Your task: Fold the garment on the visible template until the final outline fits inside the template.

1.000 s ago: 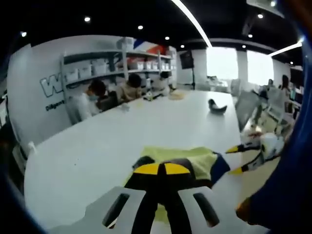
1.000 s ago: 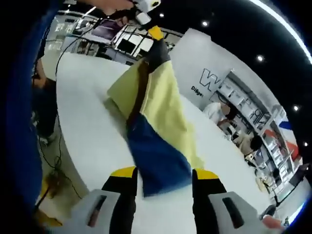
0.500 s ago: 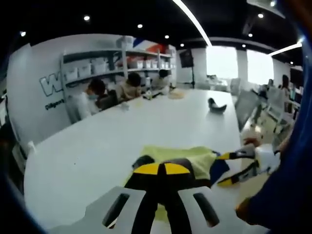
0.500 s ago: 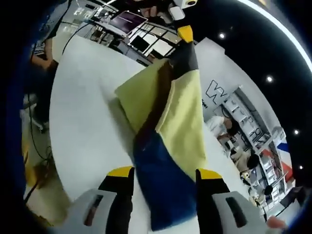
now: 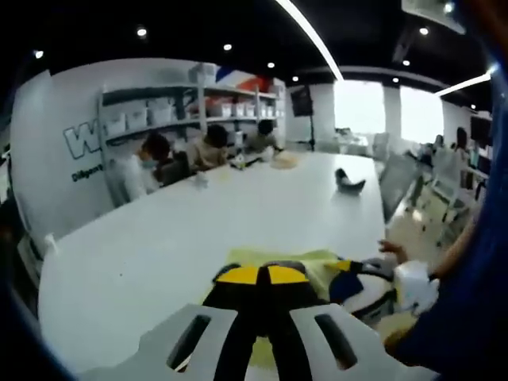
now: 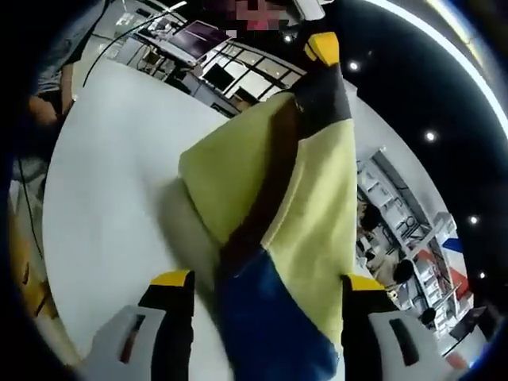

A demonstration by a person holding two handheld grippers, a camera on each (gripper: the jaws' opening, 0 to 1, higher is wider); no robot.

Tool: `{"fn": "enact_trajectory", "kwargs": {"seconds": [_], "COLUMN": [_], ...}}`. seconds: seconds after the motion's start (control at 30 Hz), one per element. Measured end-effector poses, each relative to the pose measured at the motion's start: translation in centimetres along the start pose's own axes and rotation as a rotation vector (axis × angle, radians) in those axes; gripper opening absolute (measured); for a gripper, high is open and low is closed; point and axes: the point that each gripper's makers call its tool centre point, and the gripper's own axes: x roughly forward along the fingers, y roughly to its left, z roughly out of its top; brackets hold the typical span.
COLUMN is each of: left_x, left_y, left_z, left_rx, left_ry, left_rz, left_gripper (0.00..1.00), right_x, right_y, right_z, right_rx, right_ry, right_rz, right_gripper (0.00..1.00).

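Note:
The garment (image 6: 313, 206) is yellow with a blue part (image 6: 270, 333) and a dark stripe, and it hangs lifted over the white table (image 6: 103, 198). My left gripper (image 5: 262, 275) is shut on its yellow edge, and the yellow cloth (image 5: 317, 260) shows just beyond the tips. In the right gripper view the left gripper's black, yellow-tipped fingers (image 6: 319, 79) pinch the garment's top. My right gripper (image 6: 266, 279) is open, its jaws wide apart on either side of the blue part. From the right it reaches in as the right gripper (image 5: 373, 274), beside the blue cloth (image 5: 349, 287).
The long white table (image 5: 198, 230) runs away from me. People (image 5: 159, 159) sit at its far end before shelves (image 5: 182, 107). A dark object (image 5: 349, 178) lies on the table at the right. Chairs (image 5: 405, 178) and desks stand past the table's edge. A blue sleeve (image 5: 476, 302) fills the right.
My right gripper has closed in on the garment, so the blue part now lies between its open jaws. The left gripper has kept its hold on the yellow edge.

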Motion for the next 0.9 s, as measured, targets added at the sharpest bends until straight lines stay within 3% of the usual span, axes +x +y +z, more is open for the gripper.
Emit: {"fn": "enact_trajectory", "kwargs": {"seconds": [0.03, 0.1, 0.2, 0.4, 0.67, 0.77, 0.83, 0.9], "left_x": [-0.5, -0.6, -1.2, -1.2, -1.1, -1.1, -1.1, -1.0], "left_y": [-0.1, -0.1, -0.3, -0.1, 0.2, 0.4, 0.4, 0.3], "left_z": [1.3, 1.7, 3.7, 4.6, 4.8, 4.8, 4.8, 4.9], "left_rx": [0.003, 0.004, 0.012, 0.034, 0.035, 0.035, 0.035, 0.036], "left_ry": [-0.022, -0.026, -0.047, -0.052, -0.061, -0.067, -0.070, -0.072], "left_rz": [-0.001, -0.002, -0.007, 0.002, 0.013, 0.013, 0.012, 0.012], "left_gripper": [0.02, 0.02, 0.02, 0.02, 0.02, 0.02, 0.02, 0.02], "right_x": [0.2, 0.5, 0.9, 0.0, -2.9, -3.6, -3.8, -3.8], "right_y": [-0.3, -0.8, -2.0, -5.2, -6.7, -6.7, -6.3, -6.1], "right_z": [0.0, -0.3, -0.5, -1.5, -0.7, -1.4, -2.2, -2.4], "right_rx": [0.006, -0.011, -0.061, -0.017, 0.042, 0.090, 0.125, 0.147], "right_ry": [0.005, 0.014, 0.027, 0.059, 0.016, 0.033, 0.060, 0.067], "right_rz": [-0.009, -0.032, -0.077, -0.159, -0.163, -0.152, -0.128, -0.114], "right_gripper": [0.75, 0.77, 0.78, 0.64, 0.32, 0.19, 0.03, 0.00]}}
